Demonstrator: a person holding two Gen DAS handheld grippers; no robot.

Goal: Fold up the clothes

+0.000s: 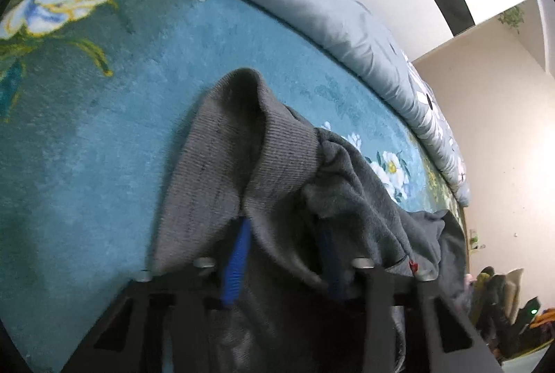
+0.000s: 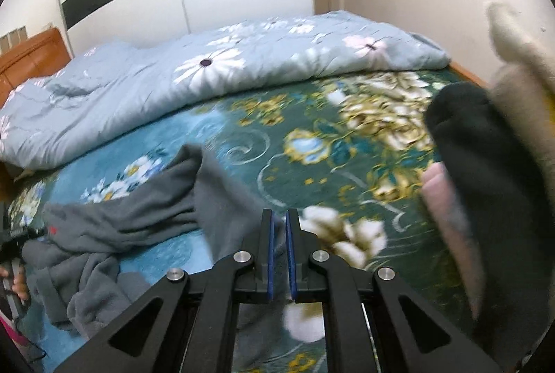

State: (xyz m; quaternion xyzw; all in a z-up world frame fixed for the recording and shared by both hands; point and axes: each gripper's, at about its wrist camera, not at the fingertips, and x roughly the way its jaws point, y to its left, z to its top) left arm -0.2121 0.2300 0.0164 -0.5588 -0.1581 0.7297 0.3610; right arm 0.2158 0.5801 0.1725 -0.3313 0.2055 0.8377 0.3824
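Item: grey sweatshirt [image 1: 277,164], crumpled on the teal floral blanket [image 1: 104,130] near a pale blue duvet [image 2: 173,78]. Ribbed hem bunched between the pads of the left gripper [image 1: 284,255], which pinches the cloth. Right gripper [image 2: 279,255]: pressed together, empty, apart from the garment. Risk: a one-sided hold may drag the sweatshirt into a twist; the thick bunched hem may slip free.
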